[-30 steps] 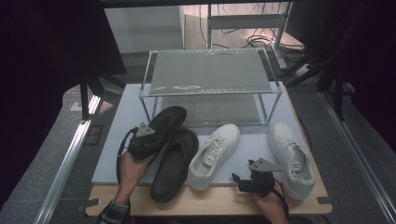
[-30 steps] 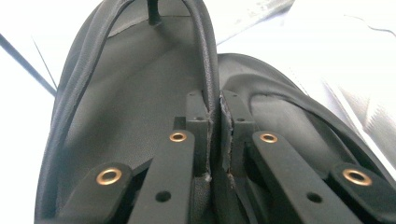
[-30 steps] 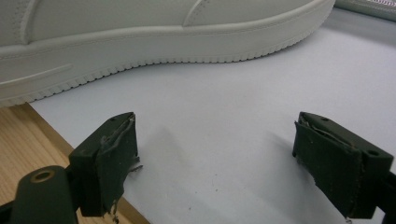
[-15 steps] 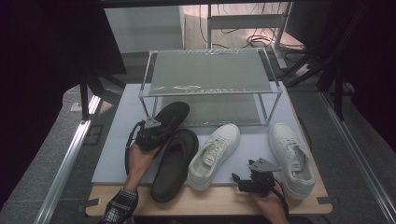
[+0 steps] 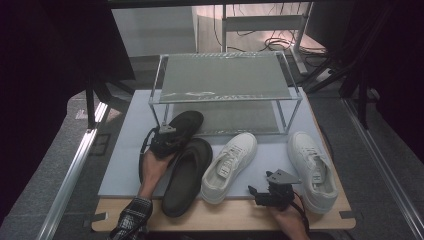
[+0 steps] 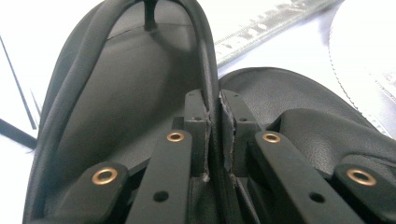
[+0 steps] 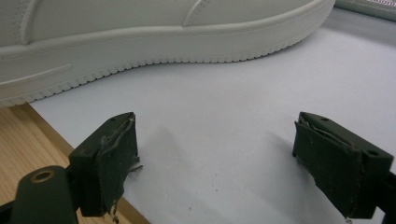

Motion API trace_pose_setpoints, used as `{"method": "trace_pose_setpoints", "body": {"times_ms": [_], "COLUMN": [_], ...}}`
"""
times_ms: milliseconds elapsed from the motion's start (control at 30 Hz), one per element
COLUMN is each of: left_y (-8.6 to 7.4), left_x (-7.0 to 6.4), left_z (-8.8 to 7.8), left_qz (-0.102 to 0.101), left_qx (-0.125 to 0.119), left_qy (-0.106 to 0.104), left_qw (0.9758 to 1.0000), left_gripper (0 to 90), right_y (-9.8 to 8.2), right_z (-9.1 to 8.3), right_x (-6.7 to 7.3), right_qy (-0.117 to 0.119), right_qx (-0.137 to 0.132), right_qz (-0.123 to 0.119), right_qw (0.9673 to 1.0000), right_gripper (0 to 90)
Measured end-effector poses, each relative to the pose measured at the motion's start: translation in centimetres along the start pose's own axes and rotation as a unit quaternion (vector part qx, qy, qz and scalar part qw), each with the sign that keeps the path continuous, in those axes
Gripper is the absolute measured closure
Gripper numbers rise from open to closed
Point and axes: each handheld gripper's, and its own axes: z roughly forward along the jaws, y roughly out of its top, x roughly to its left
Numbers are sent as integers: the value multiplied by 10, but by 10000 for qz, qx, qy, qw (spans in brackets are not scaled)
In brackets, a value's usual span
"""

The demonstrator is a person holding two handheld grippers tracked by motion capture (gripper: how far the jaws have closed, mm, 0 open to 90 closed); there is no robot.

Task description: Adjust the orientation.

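Table: a wooden table [image 5: 220,216] carries a pale grey mat [image 5: 125,150], with dark floor and cables beyond the far edge.
Rack: a two-tier shoe rack [image 5: 225,80] with metal legs stands at the far side of the mat.
Left claw: the left claw [image 5: 167,137] is clamped on the rim of a black slipper [image 5: 185,122], whose toe lies at the rack's lower left corner.
Left gripper view: the pads [image 6: 198,126] pinch the thin black edge [image 6: 212,93] tight between them; the high view hides this contact under the gripper body.
Second slipper: its mate [image 5: 187,175] lies flat just near-right of the held one, overlapping the wood at its heel.
Sneakers: one white sneaker [image 5: 230,165] lies mid-mat, another [image 5: 312,167] at the right.
Right claw: the right claw [image 5: 255,192] sits low at the near edge, between the two sneakers, jaws wide apart.
Right gripper view: bare mat between the pads [image 7: 112,163], with a white sneaker sole [image 7: 140,37] beyond, untouched.
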Motion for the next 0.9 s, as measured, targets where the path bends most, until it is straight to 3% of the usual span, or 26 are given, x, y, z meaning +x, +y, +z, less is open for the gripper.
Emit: {"method": "trace_pose_setpoints", "body": {"times_ms": [133, 433, 600, 867, 900], "left_y": [1, -12, -28, -51, -60], "left_x": [2, 5, 8, 9, 9], "left_z": [-4, -31, -55, -78, -84], "left_qz": [-101, -229, -355, -447, -464], "left_qx": [-146, -350, -478, -439, -421], "left_qy": [-112, -37, -17, 101, 144], "left_qw": [9998, 9991, 9982, 9980, 9979], "left_gripper": [712, 687, 754, 884, 891], "right_y": [0, 0, 0, 0, 0], "right_z": [0, 0, 0, 0, 0], "right_x": [0, 0, 0, 0, 0], "right_qy": [0, -4, -3, -5, -6], "right_qx": [0, 1, 6, 6, 7], "right_qz": [1, 1, 3, 1, 1], "right_qw": [10000, 10000, 10000, 10000, 10000], "right_gripper": [142, 142, 141, 141, 141]}}
